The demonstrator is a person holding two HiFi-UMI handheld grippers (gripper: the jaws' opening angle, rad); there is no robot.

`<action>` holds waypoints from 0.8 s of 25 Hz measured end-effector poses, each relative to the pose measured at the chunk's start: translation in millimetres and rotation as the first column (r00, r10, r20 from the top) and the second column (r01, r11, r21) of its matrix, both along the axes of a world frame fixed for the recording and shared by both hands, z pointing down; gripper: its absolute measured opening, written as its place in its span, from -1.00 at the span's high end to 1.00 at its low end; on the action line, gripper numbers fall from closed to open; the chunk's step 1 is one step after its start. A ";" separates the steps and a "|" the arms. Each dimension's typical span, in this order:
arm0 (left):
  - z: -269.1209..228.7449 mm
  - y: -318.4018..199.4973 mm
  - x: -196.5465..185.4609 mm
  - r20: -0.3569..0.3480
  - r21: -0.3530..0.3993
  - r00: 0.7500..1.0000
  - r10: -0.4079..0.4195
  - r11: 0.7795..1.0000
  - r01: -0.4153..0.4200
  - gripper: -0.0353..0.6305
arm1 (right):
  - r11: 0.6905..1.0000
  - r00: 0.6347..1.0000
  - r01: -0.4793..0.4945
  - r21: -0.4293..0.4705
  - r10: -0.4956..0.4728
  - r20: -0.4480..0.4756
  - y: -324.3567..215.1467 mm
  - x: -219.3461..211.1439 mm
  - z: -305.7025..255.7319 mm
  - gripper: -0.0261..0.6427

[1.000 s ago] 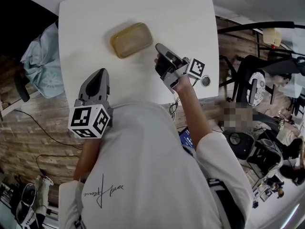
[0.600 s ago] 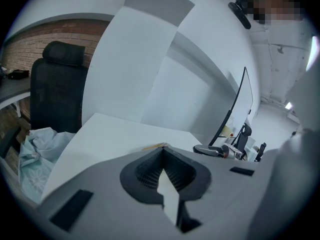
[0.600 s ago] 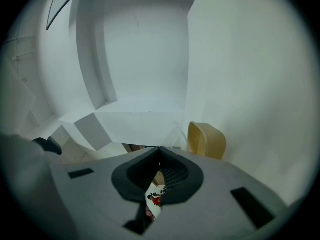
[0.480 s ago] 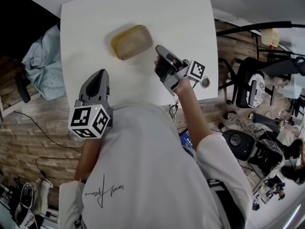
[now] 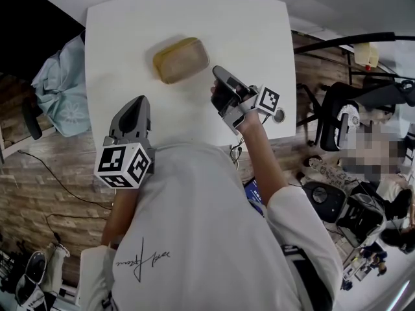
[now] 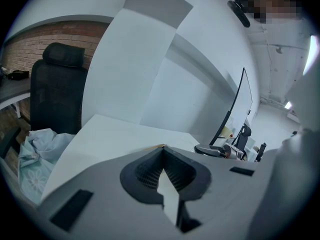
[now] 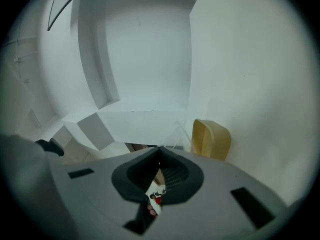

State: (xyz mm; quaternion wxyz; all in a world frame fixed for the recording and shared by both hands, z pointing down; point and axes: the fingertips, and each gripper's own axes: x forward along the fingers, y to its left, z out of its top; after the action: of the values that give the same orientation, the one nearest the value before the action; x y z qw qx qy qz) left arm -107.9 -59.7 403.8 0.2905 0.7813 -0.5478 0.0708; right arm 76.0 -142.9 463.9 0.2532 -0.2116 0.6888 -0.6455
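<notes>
- Tan plastic oblong container (image 5: 181, 59) lies toward the white table's (image 5: 259, 24) far edge, with its long axis running left to right.
- Our right gripper (image 5: 218, 74), jaws together and empty, is just off its right end.
- Our left gripper (image 5: 136, 102), likewise closed, is farther away at the near edge.

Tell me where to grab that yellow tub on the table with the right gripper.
Take the yellow tub by the rim of its end nearest the right gripper, coming from above, one jaw inside, one outside. It lies flat and looks open-topped, with a thin raised wall. Those jaws are shut now; open them first.
</notes>
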 end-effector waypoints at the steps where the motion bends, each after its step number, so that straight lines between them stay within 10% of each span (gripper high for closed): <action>1: -0.4 0.4 -0.7 0.000 0.001 1.000 -0.001 1.000 0.001 0.87 | 1.000 1.000 -0.001 0.001 0.001 0.005 0.7 -1.2 -2.1 0.89; 20: -22.4 -0.3 13.3 -0.028 0.036 1.000 0.009 0.999 -0.008 0.87 | 0.998 0.996 -0.009 0.066 0.004 0.084 3.0 0.8 -49.7 0.89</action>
State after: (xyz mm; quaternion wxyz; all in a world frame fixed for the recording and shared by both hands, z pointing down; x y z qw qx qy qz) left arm -94.6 -60.0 381.4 0.2840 0.7896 -0.5415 0.0512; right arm 76.8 -139.9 414.1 0.2908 -0.1781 0.6980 -0.6297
